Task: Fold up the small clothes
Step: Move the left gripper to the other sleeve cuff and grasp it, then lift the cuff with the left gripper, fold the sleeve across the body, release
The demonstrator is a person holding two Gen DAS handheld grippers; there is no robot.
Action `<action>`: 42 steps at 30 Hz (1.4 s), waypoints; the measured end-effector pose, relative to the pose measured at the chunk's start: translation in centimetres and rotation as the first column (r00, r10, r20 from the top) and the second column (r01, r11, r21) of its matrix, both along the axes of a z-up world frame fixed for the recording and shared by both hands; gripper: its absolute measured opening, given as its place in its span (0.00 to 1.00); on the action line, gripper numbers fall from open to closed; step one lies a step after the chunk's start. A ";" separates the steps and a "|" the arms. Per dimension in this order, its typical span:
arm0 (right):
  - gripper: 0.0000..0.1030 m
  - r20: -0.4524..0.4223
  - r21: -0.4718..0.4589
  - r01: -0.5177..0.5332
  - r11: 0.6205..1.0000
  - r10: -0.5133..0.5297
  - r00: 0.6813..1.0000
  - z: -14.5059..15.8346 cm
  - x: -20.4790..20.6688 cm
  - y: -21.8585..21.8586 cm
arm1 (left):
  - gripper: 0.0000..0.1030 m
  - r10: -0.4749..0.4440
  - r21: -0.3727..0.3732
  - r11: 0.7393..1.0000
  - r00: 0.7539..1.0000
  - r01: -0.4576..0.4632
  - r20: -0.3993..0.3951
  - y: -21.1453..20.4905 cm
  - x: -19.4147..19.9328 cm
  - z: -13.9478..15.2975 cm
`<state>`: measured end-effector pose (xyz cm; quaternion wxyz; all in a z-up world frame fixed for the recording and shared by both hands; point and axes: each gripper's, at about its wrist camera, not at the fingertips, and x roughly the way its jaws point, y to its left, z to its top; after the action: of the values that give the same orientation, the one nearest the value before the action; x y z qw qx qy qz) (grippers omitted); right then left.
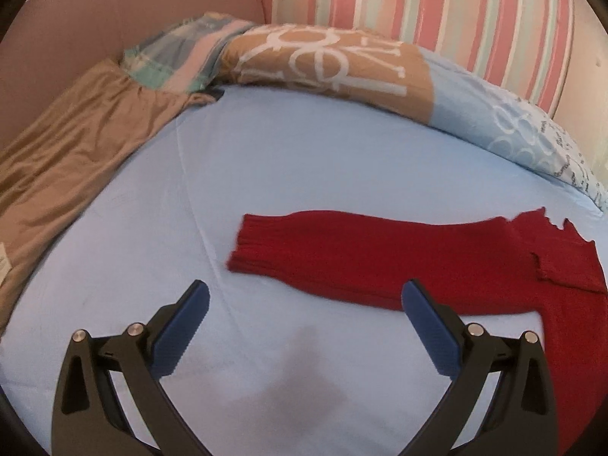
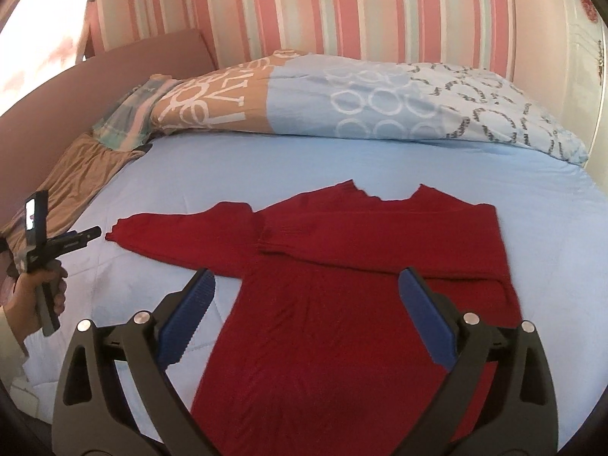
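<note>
Both tools, left (image 1: 304, 298) and right (image 2: 306, 285), gape wide above red sweater (image 2: 342, 304).

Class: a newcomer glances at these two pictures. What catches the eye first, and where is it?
The red sweater lies flat mid-bed on the pale blue sheet, one sleeve folded across its chest, the other stretched out sideways. Behind it a patterned duvet is bunched against the pink striped wall. Both grippers are open and empty.
</note>
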<state>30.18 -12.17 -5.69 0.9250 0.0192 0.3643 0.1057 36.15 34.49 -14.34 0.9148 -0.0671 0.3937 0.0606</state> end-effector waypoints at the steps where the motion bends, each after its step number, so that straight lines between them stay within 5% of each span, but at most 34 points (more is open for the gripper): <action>1: 0.95 -0.004 0.003 -0.002 1.000 0.002 1.000 -0.3 0.2 0.2 | 0.98 0.003 -0.008 1.000 1.000 -0.003 -0.004 0.7 0.3 -0.4; 5: 0.94 -0.017 -0.018 -0.021 1.000 0.021 1.000 -1.5 1.2 1.3 | 0.92 0.004 0.053 0.999 1.000 -0.003 -0.023 2.2 1.7 -1.7; 11: 0.94 -0.036 -0.014 -0.034 0.999 0.033 0.999 -3.0 2.5 1.5 | 0.77 -0.006 0.031 0.999 0.998 0.008 -0.058 3.1 3.6 -3.9; 25: 0.94 -0.053 -0.021 -0.038 0.999 0.037 0.998 -4.4 3.5 0.8 | 0.71 0.034 0.026 0.999 0.988 -0.030 -0.152 3.4 7.3 -7.2; 28: 0.94 -0.058 -0.007 -0.036 0.999 0.035 0.998 -4.6 3.5 0.8 | 0.59 0.027 0.000 1.000 0.990 -0.027 -0.139 3.3 7.0 -7.0; 33: 0.94 -0.055 -0.013 -0.047 0.999 0.046 0.997 -4.5 3.3 1.0 | 0.20 -0.007 -0.027 1.000 0.993 0.004 -0.120 2.2 6.9 -6.3; 42: 0.95 -0.044 0.001 -0.037 0.999 0.037 0.998 -3.8 2.9 0.1 | 0.09 0.000 -0.018 1.000 1.000 -0.001 -0.019 0.6 6.3 -2.4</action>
<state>33.10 -12.10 -9.51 0.9147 0.0149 0.3848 0.1222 42.48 35.11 -16.77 0.9104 -0.0746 0.4027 0.0581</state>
